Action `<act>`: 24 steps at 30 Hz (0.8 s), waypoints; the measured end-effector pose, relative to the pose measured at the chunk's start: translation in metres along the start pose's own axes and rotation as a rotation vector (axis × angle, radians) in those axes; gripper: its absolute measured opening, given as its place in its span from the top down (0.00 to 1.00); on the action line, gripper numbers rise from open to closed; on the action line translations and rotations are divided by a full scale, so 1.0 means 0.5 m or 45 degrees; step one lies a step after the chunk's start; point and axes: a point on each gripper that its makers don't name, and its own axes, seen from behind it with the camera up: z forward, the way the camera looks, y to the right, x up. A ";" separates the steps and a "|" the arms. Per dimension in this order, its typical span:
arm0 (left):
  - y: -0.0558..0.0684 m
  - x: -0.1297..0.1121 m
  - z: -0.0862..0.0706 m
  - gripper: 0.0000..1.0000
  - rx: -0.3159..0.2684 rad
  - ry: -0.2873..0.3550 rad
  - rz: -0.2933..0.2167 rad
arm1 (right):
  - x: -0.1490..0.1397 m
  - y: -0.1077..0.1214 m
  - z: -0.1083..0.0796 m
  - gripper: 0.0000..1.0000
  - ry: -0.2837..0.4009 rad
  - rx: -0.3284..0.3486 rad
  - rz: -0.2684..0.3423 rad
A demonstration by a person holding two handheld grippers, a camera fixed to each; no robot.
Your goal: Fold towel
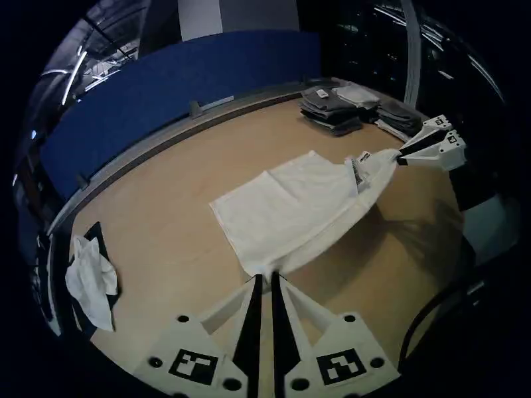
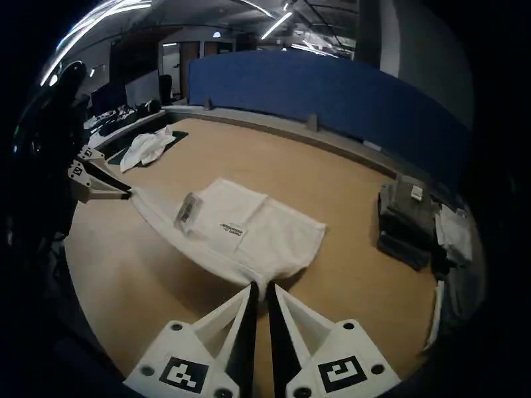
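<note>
- Towel (image 1: 292, 199), white, lay across the middle of the table (image 1: 166, 245). Its far part was flat on the wood, and its near edge was raised and stretched between the two grippers.
- The left gripper (image 1: 264, 278) had its jaws drawn almost fully together, nipping one near corner of the cloth at the very fingertips.
- The right gripper (image 2: 260, 290) stood the same way, jaws nearly closed on the other near corner.
- A label (image 1: 362, 169) hung from the lifted edge between them.
- Each hold looked shallow, so a quick pull would likely let a corner slip free and drop.
- The raised edge sagged in its middle. If the grippers moved closer together, the slack could bunch and crease the fold.
- If one gripper travelled farther than the other, the edges would probably land skewed.
- The flat part had nothing pinning it, so a low carry might drag it toward the table's far edge.
- A stack of folded cloths (image 1: 332, 109) sat at the far right corner, where an overshoot could nudge it.
- A crumpled cloth (image 1: 89, 278) at the left edge lay well apart and seemed no hazard.
</note>
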 end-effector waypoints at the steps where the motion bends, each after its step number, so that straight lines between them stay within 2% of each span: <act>1: -0.001 0.004 -0.005 0.90 0.002 0.004 0.000 | 0.005 0.000 -0.004 0.89 0.004 -0.002 -0.003; 12: -0.007 0.036 -0.045 0.90 0.021 0.031 -0.006 | 0.042 -0.002 -0.043 0.90 0.035 -0.007 -0.023; 24: -0.010 0.059 -0.071 0.91 0.034 0.062 -0.026 | 0.068 0.000 -0.069 0.90 0.056 -0.018 -0.033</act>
